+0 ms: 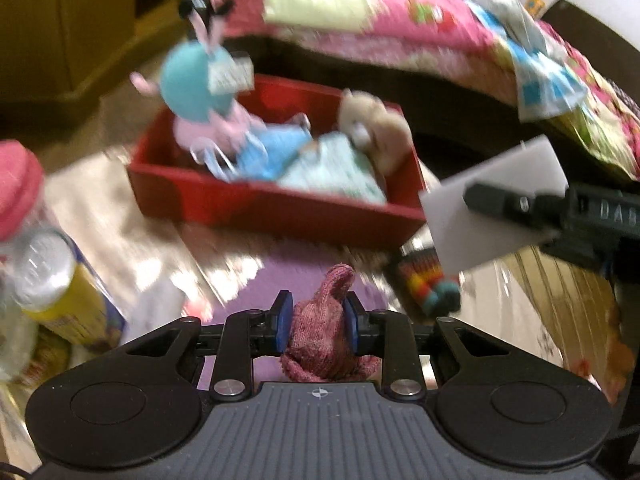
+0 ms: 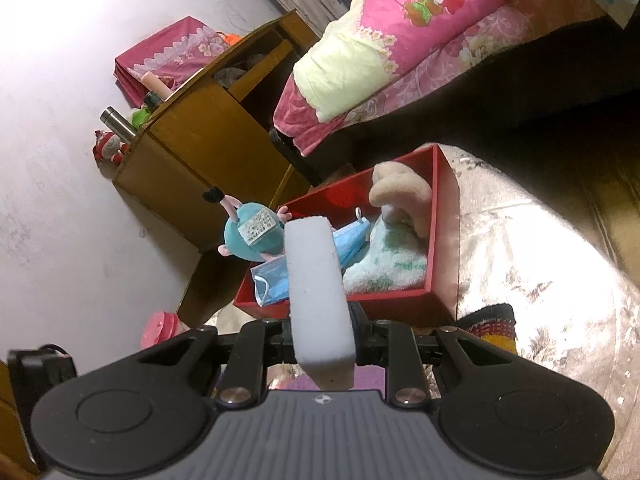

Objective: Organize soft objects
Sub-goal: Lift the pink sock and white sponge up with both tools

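Nearest the left wrist camera, a pink knitted sock (image 1: 320,332) sits bunched between the blue pads (image 1: 282,322) of the left gripper (image 1: 316,322), which are closed narrowly on it; its rounded end points up and away from the camera, and its long axis runs roughly along the fingers. The other end hangs crumpled below the pads. Beneath it lies a purple mat (image 1: 256,280) on a shiny patterned cover, with a striped rainbow sock (image 1: 426,280) just beside the mat.

The right gripper (image 2: 322,338) is clamped on a white sponge block (image 2: 318,280), held upright on its narrow edge with its long axis pointing forward toward the red box (image 2: 444,240). In the left view the same block juts out near the box's right corner.

The red box already holds a pale green towel (image 2: 384,268), a blue face mask (image 2: 272,280), a beige plush toy (image 2: 400,196) and a teal-headed doll (image 2: 250,236) leaning over its left rim (the left view is blurred, so finer detail there is uncertain).

Both hands appear to be mid-carry, each with a soft item bound for the box. The next move likely calls for bringing each item over the box's open space, clear of the doll, then opening the pads to drop it in.
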Demonstrator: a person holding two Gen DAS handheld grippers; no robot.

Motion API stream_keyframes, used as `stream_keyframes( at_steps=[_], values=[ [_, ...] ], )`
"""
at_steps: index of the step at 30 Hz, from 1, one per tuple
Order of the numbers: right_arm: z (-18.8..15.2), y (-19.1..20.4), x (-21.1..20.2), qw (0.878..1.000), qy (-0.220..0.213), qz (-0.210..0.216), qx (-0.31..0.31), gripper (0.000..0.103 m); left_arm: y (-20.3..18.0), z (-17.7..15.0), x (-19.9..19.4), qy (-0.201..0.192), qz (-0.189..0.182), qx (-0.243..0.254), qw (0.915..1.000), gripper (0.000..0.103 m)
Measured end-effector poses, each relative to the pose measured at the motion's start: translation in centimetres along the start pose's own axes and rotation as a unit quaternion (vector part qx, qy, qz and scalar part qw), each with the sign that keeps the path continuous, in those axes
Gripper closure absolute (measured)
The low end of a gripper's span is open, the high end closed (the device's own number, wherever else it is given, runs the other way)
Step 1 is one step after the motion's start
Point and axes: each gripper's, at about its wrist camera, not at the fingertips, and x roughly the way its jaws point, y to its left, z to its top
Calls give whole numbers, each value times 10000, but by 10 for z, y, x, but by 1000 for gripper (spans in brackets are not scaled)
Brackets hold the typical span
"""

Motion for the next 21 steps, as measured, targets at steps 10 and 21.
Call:
stream_keyframes(
  at_steps=[10, 21],
  values=[
    [8, 28, -4, 9970, -486, -10, -600, 103, -6, 28, -32, -927, 294, 16, 9953, 76],
    [14, 45, -9, 9920, -894, 116, -885, 103, -7, 47, -48, -1490, 505, -61, 9875, 76]
  ],
)
